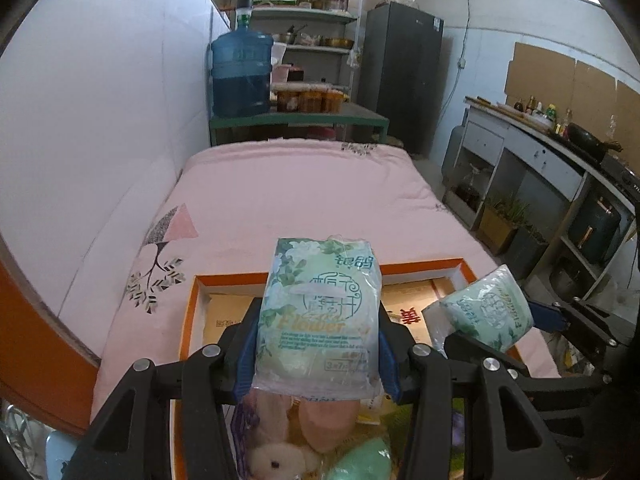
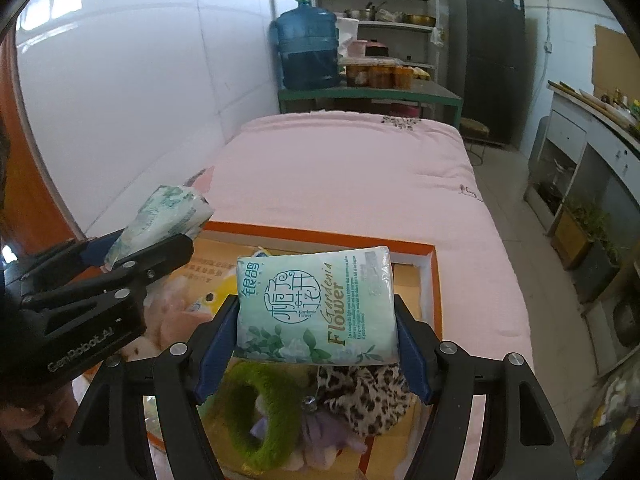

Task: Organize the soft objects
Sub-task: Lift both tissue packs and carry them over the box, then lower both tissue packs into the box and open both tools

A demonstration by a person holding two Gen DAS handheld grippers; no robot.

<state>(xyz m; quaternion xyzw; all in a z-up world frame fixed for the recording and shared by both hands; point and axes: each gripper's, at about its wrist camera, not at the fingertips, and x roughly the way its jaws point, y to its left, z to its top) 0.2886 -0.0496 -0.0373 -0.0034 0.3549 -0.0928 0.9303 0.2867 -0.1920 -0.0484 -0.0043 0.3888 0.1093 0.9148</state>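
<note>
Orange box holding plush toys, each gripper's fingers clamping a tissue pack

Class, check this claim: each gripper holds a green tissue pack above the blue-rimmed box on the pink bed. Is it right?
Not quite. The box's rim is orange, not blue, as the right wrist view shows. Each gripper, left and right, does hold a tissue pack above it on the pink bed.

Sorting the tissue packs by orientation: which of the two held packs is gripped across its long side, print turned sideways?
The tissue pack in the right gripper; the left gripper holds its pack upright, print readable.
</note>
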